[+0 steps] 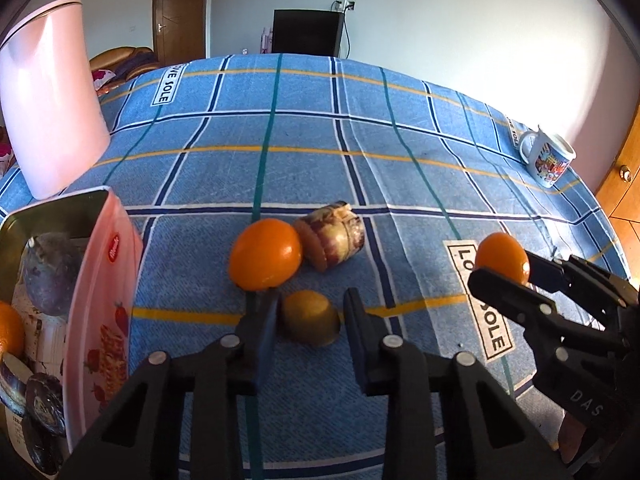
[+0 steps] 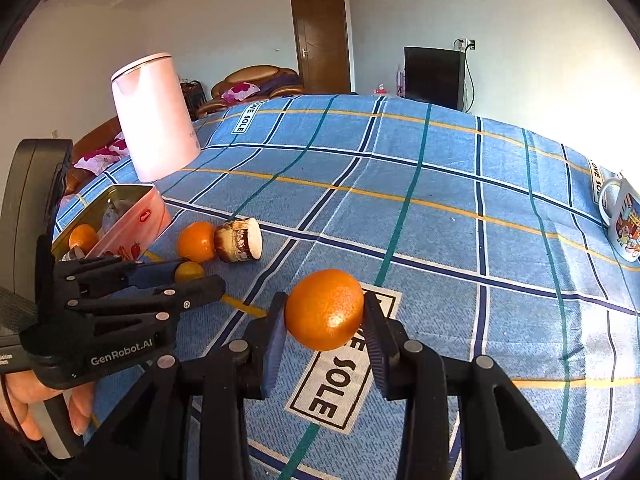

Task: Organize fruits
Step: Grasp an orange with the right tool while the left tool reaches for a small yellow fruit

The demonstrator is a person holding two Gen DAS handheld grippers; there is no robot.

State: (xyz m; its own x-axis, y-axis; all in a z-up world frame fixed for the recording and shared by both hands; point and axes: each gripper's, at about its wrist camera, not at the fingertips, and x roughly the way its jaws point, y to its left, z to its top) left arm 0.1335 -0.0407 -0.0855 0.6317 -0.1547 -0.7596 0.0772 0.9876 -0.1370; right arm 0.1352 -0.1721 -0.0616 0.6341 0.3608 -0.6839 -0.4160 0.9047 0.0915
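Note:
A greenish-brown kiwi (image 1: 310, 322) lies on the blue checked cloth (image 1: 304, 168), and my left gripper (image 1: 308, 304) is shut on it, one finger on each side. In the right wrist view the same gripper (image 2: 200, 274) clamps the kiwi (image 2: 189, 271) close to the tin. My right gripper (image 2: 325, 300) is shut on an orange (image 2: 324, 310), held just above the cloth; it also shows at the right of the left wrist view (image 1: 504, 270). Another orange (image 1: 265, 254) rests on the cloth just beyond the kiwi. An open pink tin (image 1: 100, 280) at the left holds a dark purple fruit (image 1: 50, 272) and an orange (image 1: 10, 330).
A small jar (image 1: 332, 236) lies on its side against the loose orange. A tall pink kettle (image 1: 52, 100) stands behind the tin. A printed mug (image 1: 548, 158) sits near the cloth's right edge. A hand (image 2: 24, 408) holds the left gripper's handle.

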